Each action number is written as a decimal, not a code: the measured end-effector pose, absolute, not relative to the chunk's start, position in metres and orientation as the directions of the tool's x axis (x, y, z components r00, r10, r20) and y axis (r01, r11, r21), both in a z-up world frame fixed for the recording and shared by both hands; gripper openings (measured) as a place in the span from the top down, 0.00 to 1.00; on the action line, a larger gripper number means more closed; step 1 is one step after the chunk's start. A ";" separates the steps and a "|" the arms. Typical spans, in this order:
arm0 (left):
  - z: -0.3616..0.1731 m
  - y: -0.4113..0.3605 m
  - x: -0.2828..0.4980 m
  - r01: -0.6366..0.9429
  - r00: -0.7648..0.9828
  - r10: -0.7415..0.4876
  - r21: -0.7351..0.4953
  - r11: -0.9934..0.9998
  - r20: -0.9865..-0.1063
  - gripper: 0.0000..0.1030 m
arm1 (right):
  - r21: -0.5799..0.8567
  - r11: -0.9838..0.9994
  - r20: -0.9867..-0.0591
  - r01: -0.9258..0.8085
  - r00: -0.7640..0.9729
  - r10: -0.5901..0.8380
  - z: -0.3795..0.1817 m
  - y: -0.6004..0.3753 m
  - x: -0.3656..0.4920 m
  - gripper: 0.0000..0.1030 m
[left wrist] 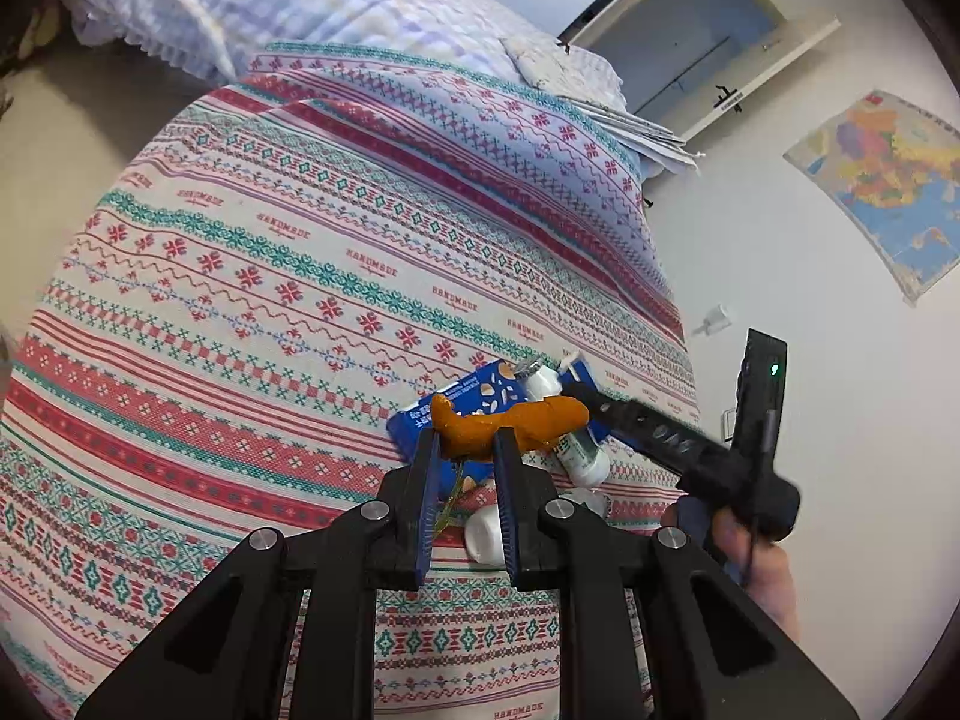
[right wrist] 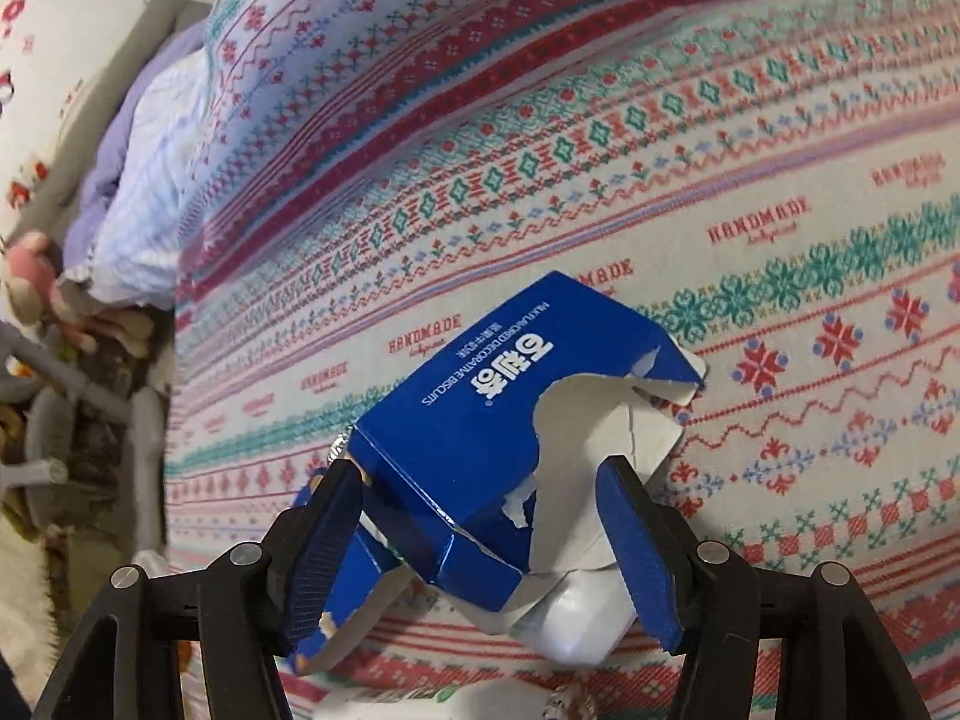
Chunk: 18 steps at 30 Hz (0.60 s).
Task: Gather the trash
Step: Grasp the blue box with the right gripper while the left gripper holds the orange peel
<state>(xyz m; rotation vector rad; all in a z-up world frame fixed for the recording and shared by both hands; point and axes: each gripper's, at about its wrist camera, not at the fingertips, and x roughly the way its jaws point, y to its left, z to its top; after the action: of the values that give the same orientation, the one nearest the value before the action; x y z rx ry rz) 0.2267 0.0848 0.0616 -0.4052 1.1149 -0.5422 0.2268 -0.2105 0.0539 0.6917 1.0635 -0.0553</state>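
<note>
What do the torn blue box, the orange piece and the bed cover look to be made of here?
Blue box: thin printed cardboard with a glossy blue outside; its ragged torn edges show a matte white inside. Orange piece: probably fruit peel, curled with a dull pitted skin, though the material stays uncertain. Bed cover: woven fabric, matte, with patterned bands and soft folds.

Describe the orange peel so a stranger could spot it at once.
Find the striped patterned bedspread, then the small trash pile near its wall-side edge. The orange peel lies across a torn blue biscuit box and white bottles, the only orange, curled piece there.
</note>
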 end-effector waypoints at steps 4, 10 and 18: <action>0.062 0.094 0.227 0.193 0.339 -0.597 -0.568 0.800 -0.727 0.82 | 0.395 0.868 -0.848 0.301 0.484 0.218 0.057 -0.193 0.234 0.33; 0.071 0.113 0.228 0.181 0.371 -0.598 -0.577 0.797 -0.710 0.82 | 0.287 0.928 -0.856 0.238 0.498 0.138 0.068 -0.178 0.231 0.71; 0.070 0.157 0.237 0.104 0.409 -0.571 -0.586 0.804 -0.711 0.82 | 0.245 0.957 -0.790 0.155 0.604 0.104 0.113 -0.164 0.213 0.73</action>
<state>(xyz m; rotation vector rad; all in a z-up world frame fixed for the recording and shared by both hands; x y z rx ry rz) 0.2371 0.1567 0.0703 -0.4988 1.0734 -0.4478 0.2133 -0.1635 0.1134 0.3033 0.9259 -0.0299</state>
